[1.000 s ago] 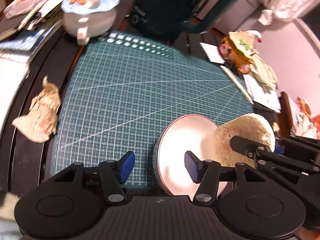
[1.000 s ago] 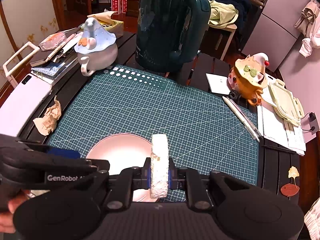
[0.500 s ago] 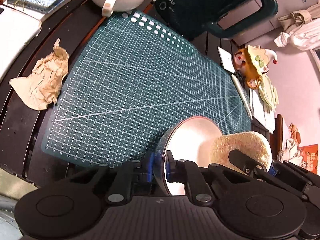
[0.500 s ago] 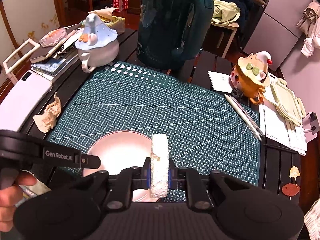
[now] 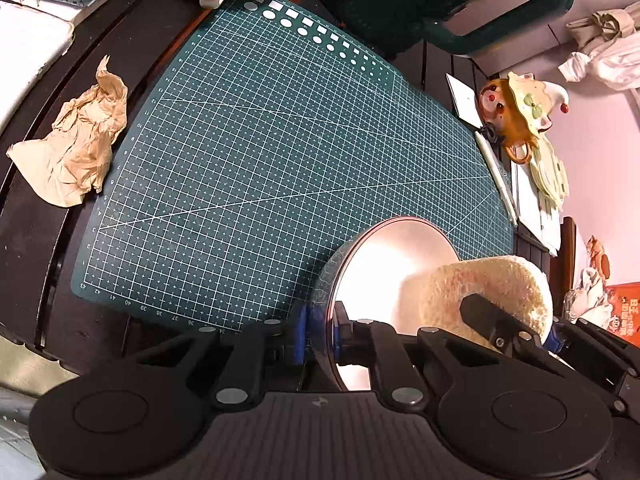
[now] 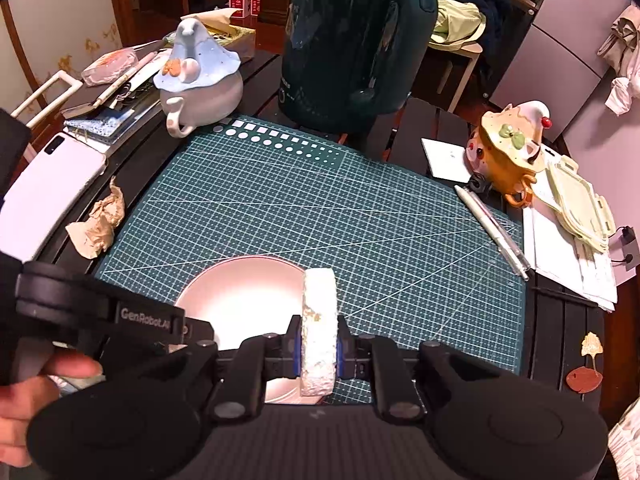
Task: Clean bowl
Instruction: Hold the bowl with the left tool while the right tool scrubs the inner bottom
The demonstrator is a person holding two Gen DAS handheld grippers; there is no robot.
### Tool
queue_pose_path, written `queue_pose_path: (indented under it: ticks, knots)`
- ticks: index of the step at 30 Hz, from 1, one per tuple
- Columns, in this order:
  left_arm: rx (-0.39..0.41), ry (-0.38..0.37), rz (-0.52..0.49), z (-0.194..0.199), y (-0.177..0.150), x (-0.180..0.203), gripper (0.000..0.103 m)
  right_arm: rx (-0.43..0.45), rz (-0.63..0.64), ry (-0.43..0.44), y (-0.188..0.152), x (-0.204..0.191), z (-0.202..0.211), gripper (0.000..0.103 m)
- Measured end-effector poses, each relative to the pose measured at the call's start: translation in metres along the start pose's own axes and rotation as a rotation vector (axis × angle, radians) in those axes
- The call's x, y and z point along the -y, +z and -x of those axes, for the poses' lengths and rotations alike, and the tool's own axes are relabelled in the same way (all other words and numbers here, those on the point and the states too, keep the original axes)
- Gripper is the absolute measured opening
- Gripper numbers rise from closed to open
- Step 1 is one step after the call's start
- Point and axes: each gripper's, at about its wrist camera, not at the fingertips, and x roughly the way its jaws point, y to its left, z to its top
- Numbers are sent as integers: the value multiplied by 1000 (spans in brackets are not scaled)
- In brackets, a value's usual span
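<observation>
A pale pink metal bowl (image 5: 394,264) rests on the green cutting mat (image 5: 280,140) near its front edge. My left gripper (image 5: 320,334) is shut on the bowl's near-left rim, one blue pad outside and one inside. In the right wrist view the bowl (image 6: 244,292) lies just ahead and left of my right gripper (image 6: 318,350), which is shut on a round cream sponge (image 6: 318,320) held on edge. The sponge (image 5: 488,284) hangs over the bowl's right side. A hand (image 6: 24,396) holds the left gripper's handle.
A dark green kettle (image 6: 352,40) stands behind the mat (image 6: 320,208). A blue-lidded white teapot (image 6: 200,84) sits back left, an orange ceramic pot (image 6: 508,152) and a pen (image 6: 492,228) right. Crumpled brown paper (image 6: 98,224) and a white phone (image 6: 48,192) lie left.
My left gripper went from open around the bowl's rim to shut on it, and the left view has shifted. The right gripper holds the sponge in nearly the same place.
</observation>
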Motion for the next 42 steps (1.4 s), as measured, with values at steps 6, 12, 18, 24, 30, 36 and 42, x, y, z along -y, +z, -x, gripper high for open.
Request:
queue_pose_path:
  ticks: [6, 12, 18, 24, 30, 36, 42]
  knots:
    - [25, -1, 79, -4, -2, -2, 12, -34, -23, 25, -9, -4, -8, 14]
    - [27, 10, 60, -4, -3, 4, 12, 6, 21, -86, -11, -13, -2, 14]
    - [24, 15, 56, -3, -5, 14, 11, 51, 70, -138, -13, -23, 14, 14]
    - [26, 4, 48, -13, 3, 5, 11, 42, 116, -191, -14, -33, 13, 14]
    - [20, 1, 45, -12, 4, 3, 11, 55, 123, -226, -14, -37, 20, 14]
    - [19, 0, 37, -13, 7, -8, 11, 55, 131, -260, -14, -38, 18, 14]
    - [17, -4, 43, -12, 13, -22, 11, 51, 149, -284, -17, -42, 12, 14]
